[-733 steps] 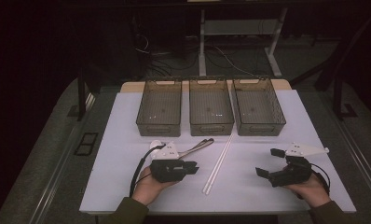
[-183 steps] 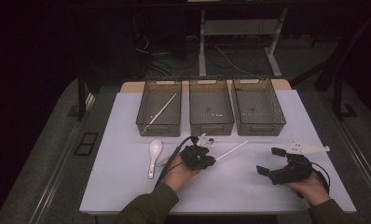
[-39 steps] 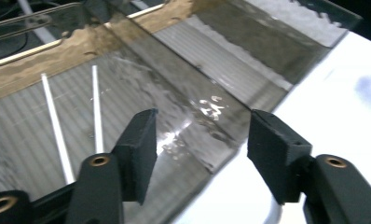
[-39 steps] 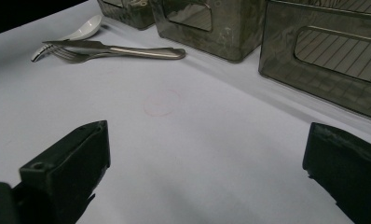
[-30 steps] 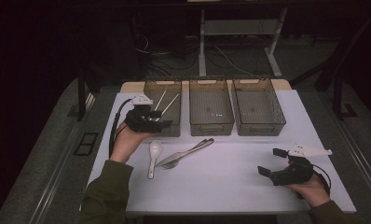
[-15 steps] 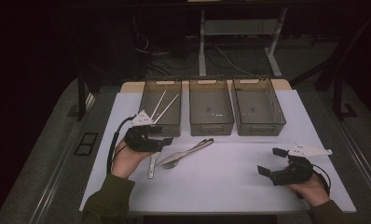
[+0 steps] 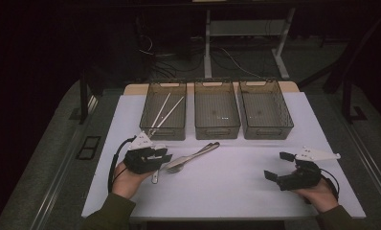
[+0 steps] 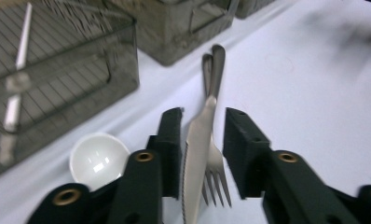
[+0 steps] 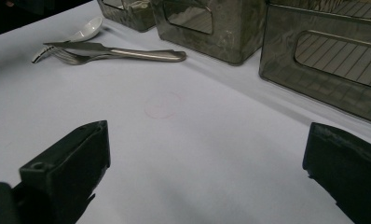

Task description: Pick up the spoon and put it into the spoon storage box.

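Bare tabletop before three bins

I find the room dark around a evenly lit white table; soft shadows, near jaws blurred (both gripper views), slight glare on the spoon.

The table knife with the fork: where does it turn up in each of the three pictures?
High view: knife lies left of centre, beside the left claw.
Left gripper view: knife at bottom centre, between the jaws.
Right gripper view: knife at upper left.
Shared landmark: the white spoon beside it.
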Demonstrator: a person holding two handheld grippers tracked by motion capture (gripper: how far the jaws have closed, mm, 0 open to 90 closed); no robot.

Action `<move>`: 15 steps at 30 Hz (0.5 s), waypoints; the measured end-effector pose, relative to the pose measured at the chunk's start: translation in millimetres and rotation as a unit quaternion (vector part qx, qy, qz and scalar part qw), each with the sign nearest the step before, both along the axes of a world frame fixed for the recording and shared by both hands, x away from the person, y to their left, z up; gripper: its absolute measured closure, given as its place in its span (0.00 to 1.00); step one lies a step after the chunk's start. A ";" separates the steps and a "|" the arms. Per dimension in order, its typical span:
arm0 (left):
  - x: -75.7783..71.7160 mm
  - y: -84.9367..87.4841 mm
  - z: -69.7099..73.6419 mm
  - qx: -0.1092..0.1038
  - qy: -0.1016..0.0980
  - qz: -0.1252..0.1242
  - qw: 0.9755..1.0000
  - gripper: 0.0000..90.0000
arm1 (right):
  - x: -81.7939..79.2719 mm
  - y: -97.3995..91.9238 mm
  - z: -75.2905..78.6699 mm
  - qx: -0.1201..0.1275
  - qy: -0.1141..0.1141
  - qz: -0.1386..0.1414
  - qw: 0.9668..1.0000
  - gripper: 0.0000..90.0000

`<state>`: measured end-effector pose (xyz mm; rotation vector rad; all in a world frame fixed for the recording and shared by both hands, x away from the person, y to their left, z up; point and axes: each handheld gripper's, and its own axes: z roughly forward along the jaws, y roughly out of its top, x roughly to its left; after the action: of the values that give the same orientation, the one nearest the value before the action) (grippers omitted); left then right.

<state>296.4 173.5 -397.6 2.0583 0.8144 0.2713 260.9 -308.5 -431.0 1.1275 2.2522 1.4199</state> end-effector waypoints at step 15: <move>-5.8 16.8 -17.8 0.035 0.036 0.018 0.999 0.99 | 0.2 0.3 -0.5 -0.003 0.001 0.001 1.000 0.01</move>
<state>290.6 190.3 -415.3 2.1302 0.8984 0.2490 261.1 -308.2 -431.6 1.1266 2.2570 1.4129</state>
